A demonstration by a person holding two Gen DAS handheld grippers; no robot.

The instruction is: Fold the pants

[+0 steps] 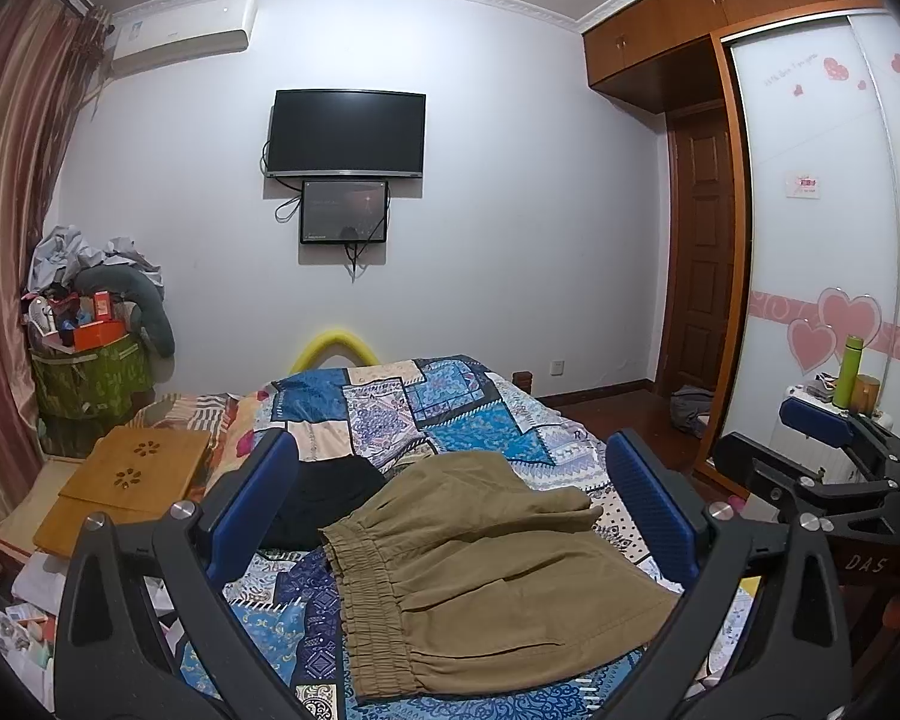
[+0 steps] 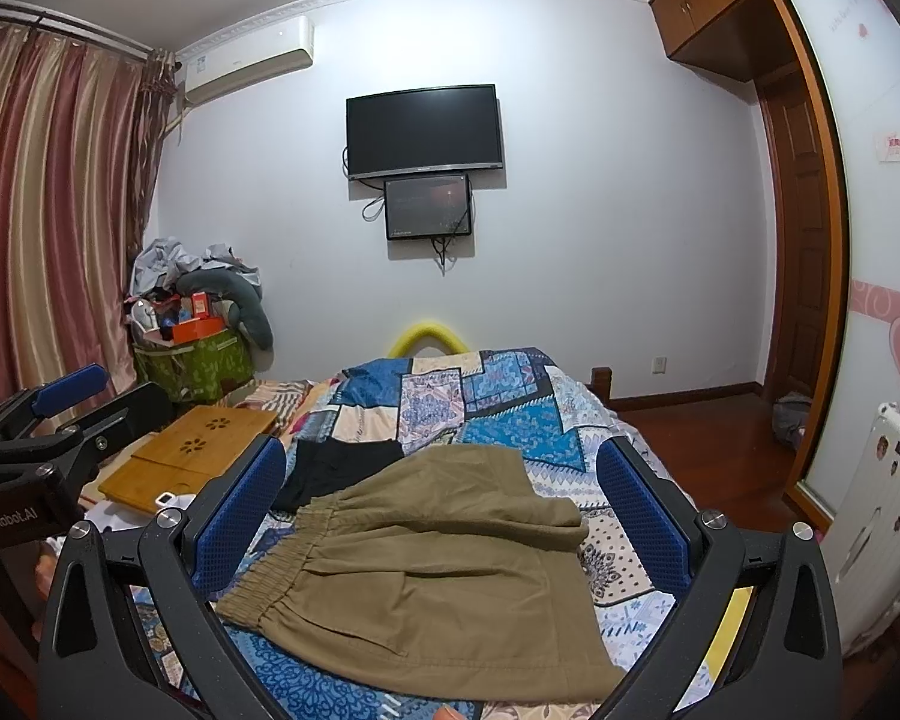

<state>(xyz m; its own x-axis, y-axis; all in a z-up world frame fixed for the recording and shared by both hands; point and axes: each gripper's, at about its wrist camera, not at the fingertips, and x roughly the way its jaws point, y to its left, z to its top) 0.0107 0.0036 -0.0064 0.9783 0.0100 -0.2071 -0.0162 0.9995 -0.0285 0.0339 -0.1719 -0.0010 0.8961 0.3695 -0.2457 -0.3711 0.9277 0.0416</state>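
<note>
Bed [image 1: 390, 396]: pants [image 1: 480, 564] beneath spread left claw [image 1: 450, 474].

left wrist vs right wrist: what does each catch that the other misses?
Only left wrist: green bottle by the heart-decorated wardrobe door, and the right gripper from the side.

Only right wrist: white sticker-covered case at right, the wide curtain, and the left gripper from the side.

Both: khaki pants on the patchwork bedspread, black garment, wooden lap desk, wall TV. Both grippers open, holding nothing.
</note>
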